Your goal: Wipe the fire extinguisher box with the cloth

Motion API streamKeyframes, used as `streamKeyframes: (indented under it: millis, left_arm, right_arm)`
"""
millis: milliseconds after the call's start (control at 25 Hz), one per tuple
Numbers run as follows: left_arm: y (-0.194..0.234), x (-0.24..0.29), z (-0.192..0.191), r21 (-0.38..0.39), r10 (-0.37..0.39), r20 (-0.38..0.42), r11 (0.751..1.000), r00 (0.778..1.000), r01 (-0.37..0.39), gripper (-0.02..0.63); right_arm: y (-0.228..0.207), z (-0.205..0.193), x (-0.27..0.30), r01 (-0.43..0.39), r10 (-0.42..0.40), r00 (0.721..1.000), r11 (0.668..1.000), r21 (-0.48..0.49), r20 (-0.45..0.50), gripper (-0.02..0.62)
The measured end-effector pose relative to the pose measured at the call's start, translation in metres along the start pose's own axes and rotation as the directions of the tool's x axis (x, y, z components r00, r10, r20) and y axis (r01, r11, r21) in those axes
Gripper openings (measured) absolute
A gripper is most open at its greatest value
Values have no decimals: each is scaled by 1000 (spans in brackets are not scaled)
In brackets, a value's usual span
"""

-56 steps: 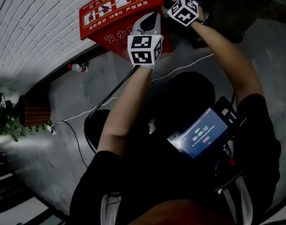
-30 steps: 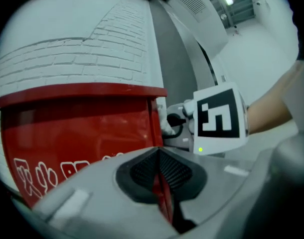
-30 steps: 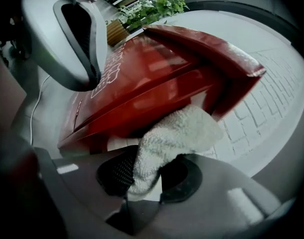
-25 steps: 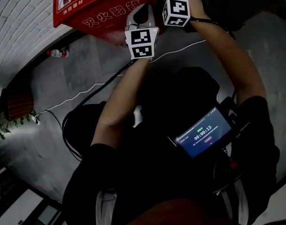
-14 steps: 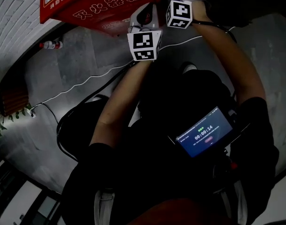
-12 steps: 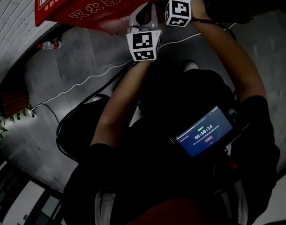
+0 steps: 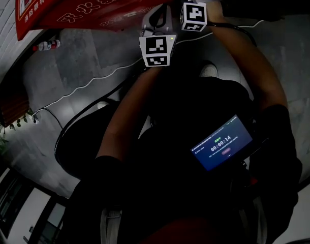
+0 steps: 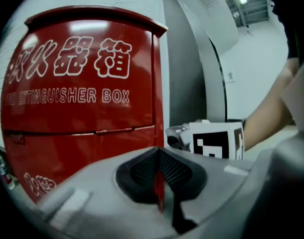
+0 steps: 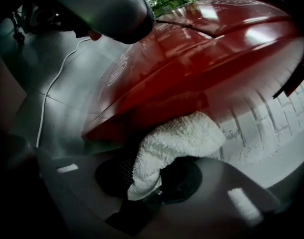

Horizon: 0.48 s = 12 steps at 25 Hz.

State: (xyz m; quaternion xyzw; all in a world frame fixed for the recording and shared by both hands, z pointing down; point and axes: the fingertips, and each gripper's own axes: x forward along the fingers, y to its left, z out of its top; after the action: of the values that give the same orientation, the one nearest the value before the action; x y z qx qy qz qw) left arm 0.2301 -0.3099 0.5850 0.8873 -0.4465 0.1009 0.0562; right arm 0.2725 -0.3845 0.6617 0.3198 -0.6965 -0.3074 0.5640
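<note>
Red glossy box (image 7: 91,8) sits at the upper left of the head view, standing on the grey floor (image 7: 79,65) against a white brick wall (image 9: 271,131). In the left gripper view it fills the left half, with white lettering on the front and a seam across it.

Right claw (image 9: 152,180) is clamped on the cloth (image 9: 179,141), a white terry wad bulging out past the jaws in the lower middle of that view. The wad sits right at the box's shiny side, next to the brick. Looks like contact, but I can't swear to it. Left claw (image 8: 159,183) has its jaws pressed together with nothing in them, just a sliver of red showing through the slit. It points at the box's front without touching it.

Handling-wise, my guess: the cloth is light, soft and floppy, so it'll squash flat and slide fine on the paint, but it could slip out if only a corner were pinched. The hold it has now, a fold deep in the jaws with a fat lump out front, seems right. The box looks stiff and slick, probably sheet metal, and likely won't budge under a wipe, so no need to grab it. The free claw could brace on its top edge if anything.
</note>
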Motion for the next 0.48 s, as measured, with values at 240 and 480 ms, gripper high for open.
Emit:
streamKeyframes:
  millis: [240, 480]
  left_arm:
    - [-6, 5, -37, -4, -13, -61, 1000, 998, 13, 3]
    - [-14, 11, -66, -23, -29, -119, 999, 993, 26, 3]
  right_arm:
    - [39, -8, 25, -50, 50, 999, 999, -4, -16, 94]
    - [72, -14, 41, -93, 93, 995, 995, 19, -28, 94]
